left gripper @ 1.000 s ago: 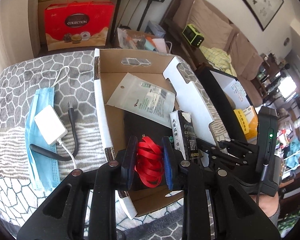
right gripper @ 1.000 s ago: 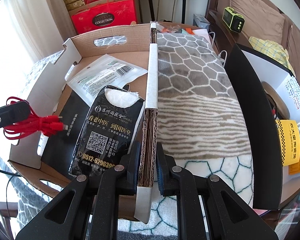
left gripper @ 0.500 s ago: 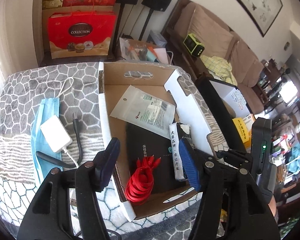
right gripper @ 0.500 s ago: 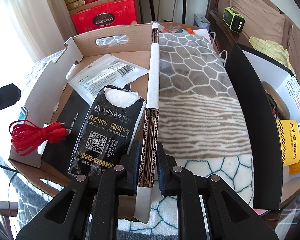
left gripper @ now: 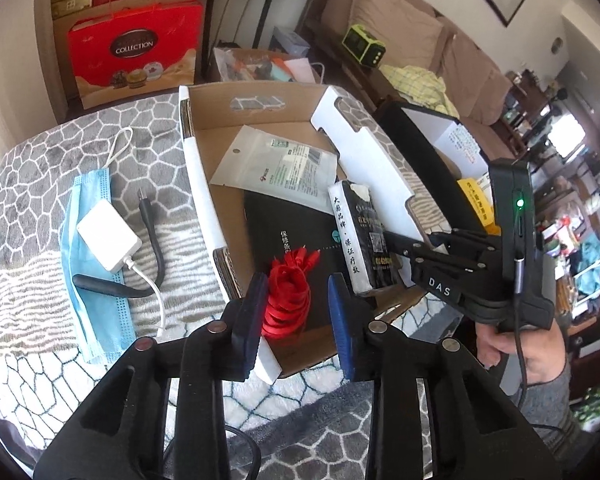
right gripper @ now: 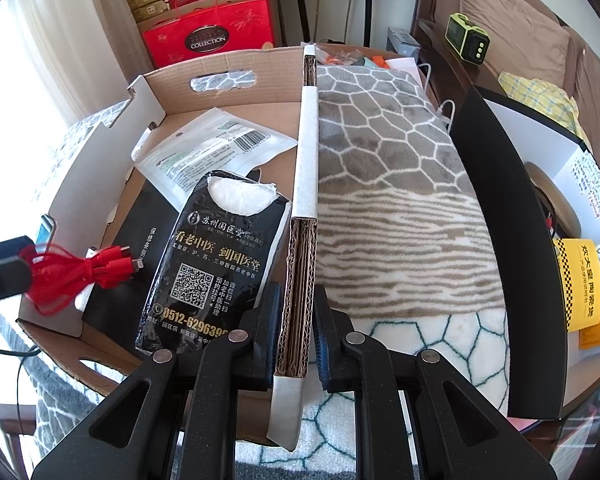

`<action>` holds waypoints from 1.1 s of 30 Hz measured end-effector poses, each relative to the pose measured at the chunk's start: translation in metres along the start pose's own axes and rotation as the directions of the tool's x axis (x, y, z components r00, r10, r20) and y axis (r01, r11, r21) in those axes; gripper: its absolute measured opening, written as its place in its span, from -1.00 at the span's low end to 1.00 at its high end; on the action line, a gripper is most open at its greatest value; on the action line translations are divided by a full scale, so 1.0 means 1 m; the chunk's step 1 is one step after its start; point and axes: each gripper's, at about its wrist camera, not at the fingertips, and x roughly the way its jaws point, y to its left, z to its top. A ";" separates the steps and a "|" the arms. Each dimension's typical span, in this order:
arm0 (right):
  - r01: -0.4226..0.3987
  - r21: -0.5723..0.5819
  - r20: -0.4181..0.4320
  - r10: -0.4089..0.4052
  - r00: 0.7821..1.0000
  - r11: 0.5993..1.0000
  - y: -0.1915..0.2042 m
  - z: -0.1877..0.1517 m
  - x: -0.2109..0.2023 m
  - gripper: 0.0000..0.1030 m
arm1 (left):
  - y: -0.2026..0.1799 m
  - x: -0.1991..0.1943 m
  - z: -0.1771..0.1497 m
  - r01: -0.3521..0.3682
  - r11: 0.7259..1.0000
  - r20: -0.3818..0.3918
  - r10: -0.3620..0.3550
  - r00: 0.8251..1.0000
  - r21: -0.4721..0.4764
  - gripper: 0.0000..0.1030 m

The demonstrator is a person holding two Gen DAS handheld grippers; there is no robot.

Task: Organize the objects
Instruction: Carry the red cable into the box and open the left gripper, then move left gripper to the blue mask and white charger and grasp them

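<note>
Now, with the red cable (left gripper: pixel 286 300) lying loose in the box (left gripper: pixel 204 184) between the left claw's (left gripper: pixel 298 320) parted fingers, lift clear straight up while the right claw (right gripper: pixel 296 330) clamps the box wall.

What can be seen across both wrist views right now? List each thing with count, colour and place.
cardboard box: 1, brown and white, on the patterned blanket
red cable: 1 bundle, red, in the box
tissue pack: 1, black, in the box by its right wall
clear pouch: 1, translucent white, in the box, far part
black folder: 1, black, flat on the box floor
face mask: 1, blue, on the blanket left of the box
white charger: 1, white, on the mask
left gripper: open, over the cable
right gripper: shut on the box wall
</note>
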 end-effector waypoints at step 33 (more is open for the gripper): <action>0.001 -0.002 -0.001 -0.001 1.000 1.000 0.001 0.000 0.000 -0.70 | 0.164 -0.022 0.017 -0.183 0.886 0.050 0.225 0.973 -0.426 0.84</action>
